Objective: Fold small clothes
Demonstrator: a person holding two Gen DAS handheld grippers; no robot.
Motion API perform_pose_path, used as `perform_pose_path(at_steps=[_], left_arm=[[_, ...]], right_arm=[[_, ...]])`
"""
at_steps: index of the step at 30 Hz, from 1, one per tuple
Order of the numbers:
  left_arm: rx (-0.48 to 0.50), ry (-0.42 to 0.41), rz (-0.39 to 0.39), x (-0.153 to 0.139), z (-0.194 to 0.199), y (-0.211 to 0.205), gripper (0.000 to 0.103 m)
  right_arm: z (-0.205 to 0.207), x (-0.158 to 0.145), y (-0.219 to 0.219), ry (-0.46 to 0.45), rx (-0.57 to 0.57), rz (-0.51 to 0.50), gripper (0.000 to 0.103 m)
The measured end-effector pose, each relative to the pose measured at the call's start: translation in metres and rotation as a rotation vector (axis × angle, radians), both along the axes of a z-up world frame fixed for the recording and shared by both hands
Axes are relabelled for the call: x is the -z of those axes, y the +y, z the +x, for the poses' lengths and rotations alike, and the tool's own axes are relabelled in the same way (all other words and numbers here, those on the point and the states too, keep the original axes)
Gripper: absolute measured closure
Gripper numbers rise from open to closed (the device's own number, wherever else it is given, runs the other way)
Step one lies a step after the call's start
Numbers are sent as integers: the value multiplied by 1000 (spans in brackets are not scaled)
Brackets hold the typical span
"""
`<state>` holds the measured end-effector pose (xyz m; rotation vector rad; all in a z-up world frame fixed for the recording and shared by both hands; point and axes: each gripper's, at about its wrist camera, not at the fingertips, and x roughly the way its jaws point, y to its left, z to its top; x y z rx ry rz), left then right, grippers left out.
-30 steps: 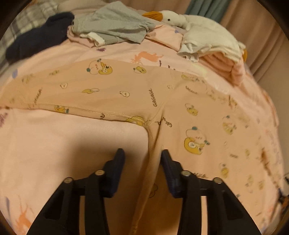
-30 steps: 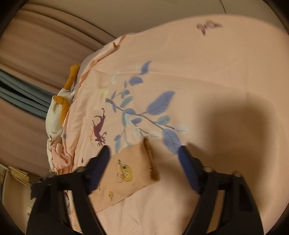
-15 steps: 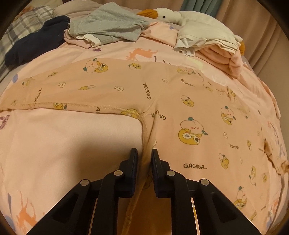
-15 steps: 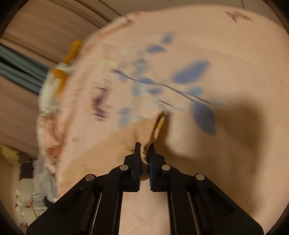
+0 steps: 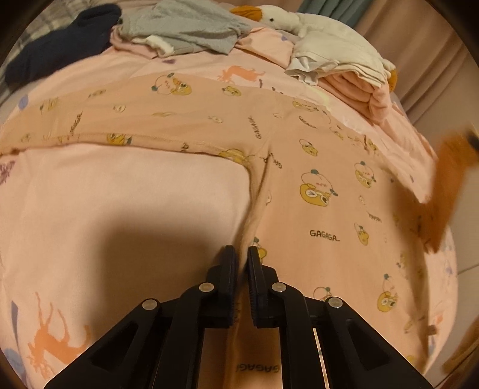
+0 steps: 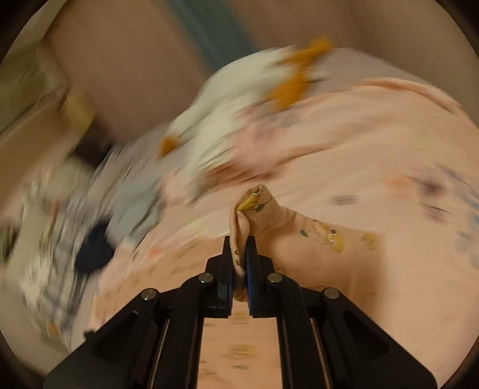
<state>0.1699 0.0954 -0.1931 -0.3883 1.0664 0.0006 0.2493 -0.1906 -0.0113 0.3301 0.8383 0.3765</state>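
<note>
Now I have both grippers pinched on the peach printed garment (image 5: pixel 299 167) spread on the bed (image 5: pixel 125 209): left gripper (image 5: pixel 242 254) at its side seam, right gripper (image 6: pixel 238 257) holding a lifted corner. I'd carry that corner across evenly, keeping the seam taut so the fold lands flat.

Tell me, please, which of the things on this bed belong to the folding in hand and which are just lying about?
In the job:
- duck-print pyjama trousers
- left gripper, closing on the trousers' seam edge
- right gripper, shut on a leg end

Lying about:
- grey garment
- navy garment
- goose toy
- folded stack
- pink bedsheet
</note>
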Motion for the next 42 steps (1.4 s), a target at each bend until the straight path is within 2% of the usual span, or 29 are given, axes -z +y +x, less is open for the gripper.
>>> perform_pose_path(at_steps=[2, 4, 5, 7, 9, 11, 12, 13, 14, 15, 16, 18, 20, 22, 23, 24, 25, 26, 27, 29, 30, 32, 35, 37, 38, 39, 40, 42], left_arm=[[-5, 4, -7, -2, -1, 6, 92], [-1, 4, 9, -5, -2, 9, 92], [6, 5, 16, -7, -2, 10, 89], [8, 3, 75, -13, -4, 10, 84], [3, -46, 158, -21, -9, 13, 84], [-37, -90, 207, -27, -16, 26, 78], [-58, -92, 199, -27, -17, 33, 70], [-96, -89, 158, -27, -21, 46, 65], [-117, -86, 129, -26, -23, 55, 60], [-151, -82, 89, -24, -26, 67, 60], [-195, -77, 58, -21, -29, 80, 60], [-262, -70, 42, -17, -35, 98, 60], [-336, -47, 54, -9, -39, 116, 60], [-371, -44, 40, -7, -41, 126, 60], [-376, -58, 10, -7, -41, 131, 60], [-384, -84, -53, -7, -41, 139, 60], [-395, -101, -102, -7, -41, 145, 60], [-413, -112, -141, -6, -39, 152, 60], [-461, -125, -215, -2, -38, 167, 60], [-554, -162, -367, 6, -36, 193, 60], [-581, -173, -419, 10, -34, 202, 60], [-638, -192, -545, 21, -27, 228, 60], [-698, -251, -638, 38, -23, 251, 60], [-744, -318, -699, 45, -21, 262, 60], [-754, -313, -639, 41, -15, 263, 72], [-755, -264, -512, 33, -6, 261, 98], [-747, -224, -395, 25, 3, 256, 103], [-654, -179, -58, -9, 32, 221, 103]], right_arm=[[12, 19, 79, 17, -116, -60, 95], [24, 58, 146, 65, -204, -129, 91], [26, 73, 163, 94, -238, -141, 91], [22, 109, 203, 215, -342, -167, 83], [11, 116, 215, 208, -363, -217, 73], [-4, 103, 207, 133, -339, -301, 66], [-10, 95, 199, 100, -324, -334, 52], [-11, 87, 187, 82, -311, -350, 32], [-12, 80, 169, 57, -284, -363, 26], [-16, 71, 144, 23, -234, -372, 22], [-14, 66, 122, 5, -194, -382, 22], [-5, 72, 82, 7, -110, -410, 22], [0, 90, 42, 79, -33, -411, 26], [6, 125, 12, 207, -6, -409, 45], [6, 144, 2, 263, -2, -430, 51], [6, 156, -4, 296, 6, -452, 57], [4, 168, -11, 312, 13, -459, 58], [-1, 166, -13, 274, 15, -436, 57], [-6, 162, -15, 259, 17, -417, 55], [-11, 154, -20, 291, 31, -373, 51], [-14, 150, -22, 298, 28, -348, 49], [-24, 139, -19, 270, 0, -327, 49], [-42, 126, -15, 195, -19, -381, 43], [-47, 126, -21, 187, 9, -400, 42], [-46, 126, -25, 195, 18, -383, 42], [-46, 126, -33, 209, 21, -359, 42], [-48, 126, -38, 224, 18, -338, 42], [-50, 128, -48, 235, 27, -331, 42]])
